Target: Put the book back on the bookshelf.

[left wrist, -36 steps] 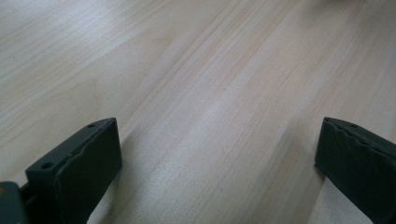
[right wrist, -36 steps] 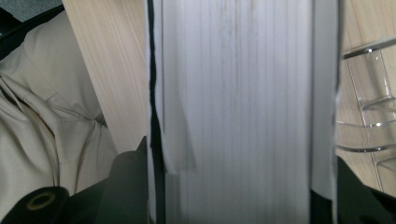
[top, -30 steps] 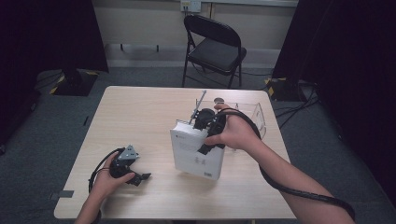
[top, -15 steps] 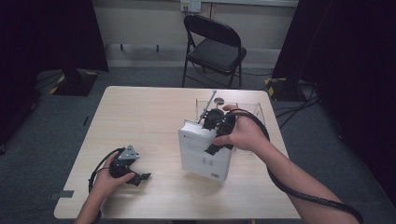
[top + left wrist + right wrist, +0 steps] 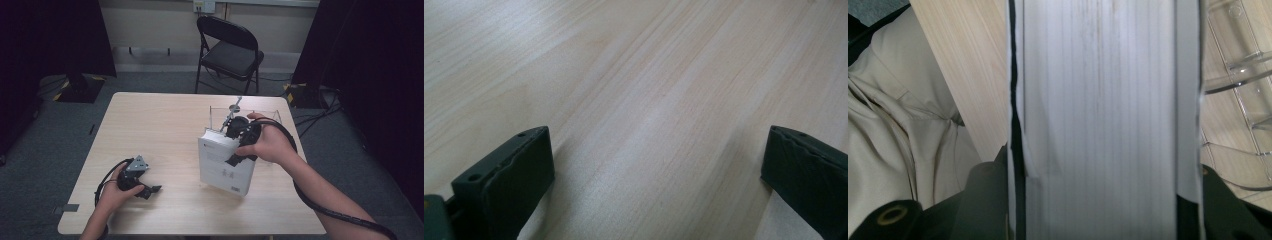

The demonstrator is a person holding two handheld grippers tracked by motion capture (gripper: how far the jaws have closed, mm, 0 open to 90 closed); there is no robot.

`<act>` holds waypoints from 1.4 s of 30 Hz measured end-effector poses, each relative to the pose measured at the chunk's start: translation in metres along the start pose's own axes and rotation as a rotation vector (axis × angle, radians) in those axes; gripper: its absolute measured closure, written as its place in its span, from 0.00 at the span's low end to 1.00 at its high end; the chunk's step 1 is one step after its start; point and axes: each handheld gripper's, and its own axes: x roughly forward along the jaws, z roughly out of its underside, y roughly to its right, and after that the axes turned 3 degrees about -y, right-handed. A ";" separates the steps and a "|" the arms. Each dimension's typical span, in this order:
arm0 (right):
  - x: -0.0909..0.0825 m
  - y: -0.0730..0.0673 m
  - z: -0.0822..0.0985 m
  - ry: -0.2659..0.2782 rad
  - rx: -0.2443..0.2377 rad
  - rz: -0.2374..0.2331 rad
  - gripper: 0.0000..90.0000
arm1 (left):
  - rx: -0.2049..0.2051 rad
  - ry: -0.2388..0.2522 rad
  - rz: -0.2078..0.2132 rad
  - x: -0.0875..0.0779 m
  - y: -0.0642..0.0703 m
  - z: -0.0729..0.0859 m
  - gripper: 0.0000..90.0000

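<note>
White book: we see the book (image 5: 226, 165) standing on the table (image 5: 165, 125), tilted, its cover facing the person's side, its lower corner resting on the wood near the table's right half.
Page block: in the right gripper view we look straight along the book's (image 5: 1098, 120) page edges, a pale grey striped band between two white covers.
Right gripper: we find the right gripper (image 5: 239, 134) clamped over the book's top edge, one black jaw on each cover, the person's right hand (image 5: 270, 142) wrapped round its body.
Grip: we read the jaws as closed on the book, pads pressing both covers in the right gripper view.
Clear holder: just behind the book we see a clear plastic rack (image 5: 270, 117), its front wall touching or nearly touching the book; we cannot tell which.
Holder contents: we make out clear dividers in the rack (image 5: 1238, 60) and bare table seen through them; a thin metal rod (image 5: 231, 111) rises at its left end.
Left gripper: we see the left gripper (image 5: 150, 190) lying on the table near the front left edge, well apart from the book, held in the left hand (image 5: 117, 192).
Left jaws: we see them standing wide apart in the left gripper view, with bare wood (image 5: 644, 115) between them.
Cables: we see a black cable (image 5: 330, 210) trailing along the right forearm.
Clothing: we see beige cloth (image 5: 898, 125) at the left of the right gripper view.
Beyond: we see a black folding chair (image 5: 230, 52) on the grey carpet behind the table.
</note>
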 end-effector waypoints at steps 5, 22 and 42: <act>-0.001 0.002 0.006 -0.005 0.009 0.001 0.58 | 0.000 0.000 0.000 0.000 0.000 0.000 0.00; -0.007 0.009 0.028 -0.001 0.044 0.012 0.58 | -0.002 0.002 0.000 0.000 0.000 0.000 0.00; -0.019 0.017 0.054 0.031 0.096 0.014 0.58 | 0.002 0.005 0.000 0.001 -0.001 0.000 0.00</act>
